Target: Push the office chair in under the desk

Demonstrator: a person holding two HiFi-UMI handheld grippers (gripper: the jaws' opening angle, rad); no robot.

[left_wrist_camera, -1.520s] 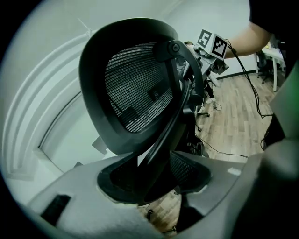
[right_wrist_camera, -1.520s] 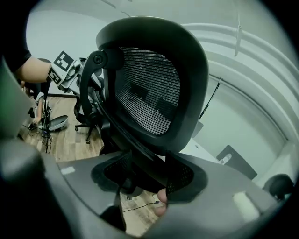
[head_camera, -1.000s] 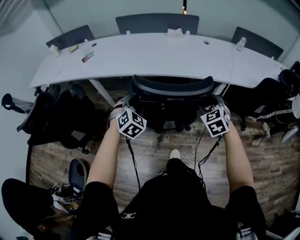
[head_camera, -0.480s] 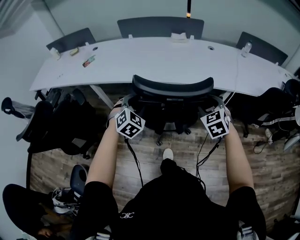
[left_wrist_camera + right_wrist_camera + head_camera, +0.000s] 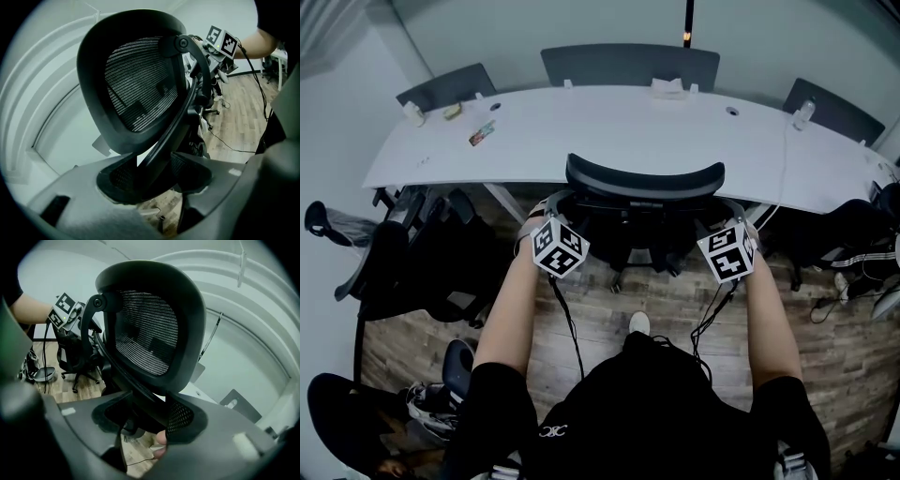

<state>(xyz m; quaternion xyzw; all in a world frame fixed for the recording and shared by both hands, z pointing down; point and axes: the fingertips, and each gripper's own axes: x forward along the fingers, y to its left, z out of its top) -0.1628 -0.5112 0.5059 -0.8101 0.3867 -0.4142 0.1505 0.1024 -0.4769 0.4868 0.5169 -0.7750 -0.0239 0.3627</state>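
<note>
The black mesh-backed office chair (image 5: pixel 645 183) stands at the front edge of the long white desk (image 5: pixel 581 127), its seat partly under the top. My left gripper (image 5: pixel 549 204) holds the left side of the chair's back frame, and my right gripper (image 5: pixel 728 210) holds the right side. In the left gripper view, the left gripper (image 5: pixel 154 180) has its jaws shut round the black frame bar below the backrest (image 5: pixel 140 79). The right gripper (image 5: pixel 145 420) clamps the matching bar under the backrest (image 5: pixel 150 329); a fingertip shows by its jaw.
Other black chairs stand left (image 5: pixel 412 253) and right (image 5: pixel 853 225) of this one, and more (image 5: pixel 628 61) sit across the desk. Small items (image 5: pixel 483 133) and a bottle (image 5: pixel 803 114) lie on the desk. Cables trail over the wood floor (image 5: pixel 675 300).
The chair and both grippers have moved forward toward the desk, so the backrest now overlaps the desk's front edge. The person's foot has stepped forward too.
</note>
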